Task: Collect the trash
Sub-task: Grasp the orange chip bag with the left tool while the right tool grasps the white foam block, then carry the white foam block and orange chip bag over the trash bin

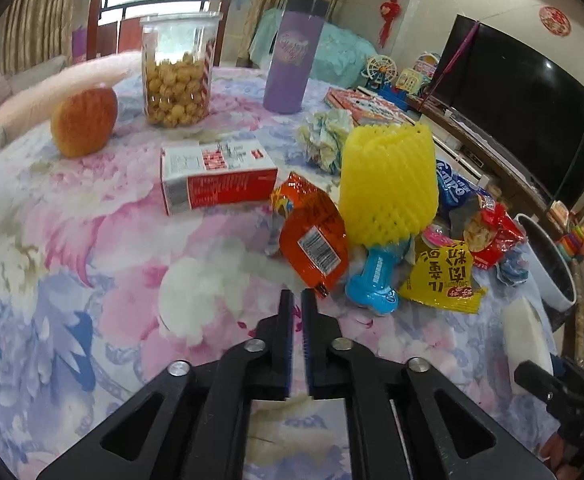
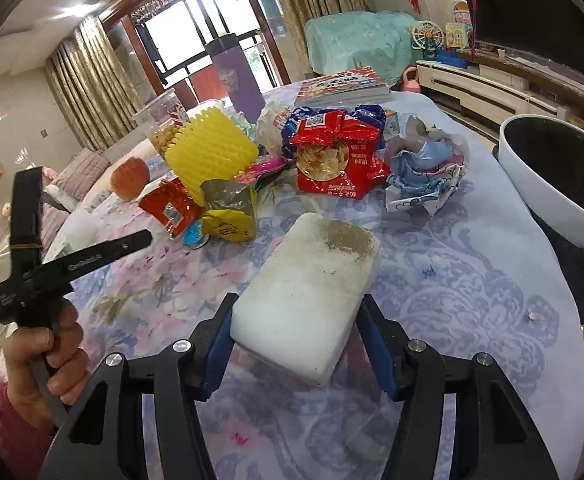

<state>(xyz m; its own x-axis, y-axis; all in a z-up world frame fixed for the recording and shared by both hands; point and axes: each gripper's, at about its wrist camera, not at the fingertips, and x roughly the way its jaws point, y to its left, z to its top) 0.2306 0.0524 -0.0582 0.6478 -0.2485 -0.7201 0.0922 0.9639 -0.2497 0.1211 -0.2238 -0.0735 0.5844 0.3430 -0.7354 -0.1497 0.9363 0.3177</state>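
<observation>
My left gripper (image 1: pixel 298 298) is shut just above the flowered tablecloth (image 1: pixel 91 280), with nothing visible between its fingers. The corner of an orange wrapper (image 1: pixel 316 236) lies right beside its right fingertip. Behind it are a yellow foam net (image 1: pixel 388 184), a blue wrapper (image 1: pixel 372 280), a yellow packet (image 1: pixel 444 276) and a red snack bag (image 1: pixel 492 232). My right gripper (image 2: pixel 296 300) is shut on a white foam block (image 2: pixel 312 280), whose far end is stained brown. The same pile lies beyond it: red snack bag (image 2: pixel 336 156), crumpled wrapper (image 2: pixel 424 172), yellow packet (image 2: pixel 227 216).
A white bin with a dark liner (image 2: pixel 552 176) stands off the table's right edge. An apple (image 1: pixel 85 120), a snack jar (image 1: pixel 177 72), a purple tumbler (image 1: pixel 294 52), a red-and-white box (image 1: pixel 215 176) and a book (image 1: pixel 364 106) sit further back. A hand (image 2: pixel 43 356) holds the left gripper's handle.
</observation>
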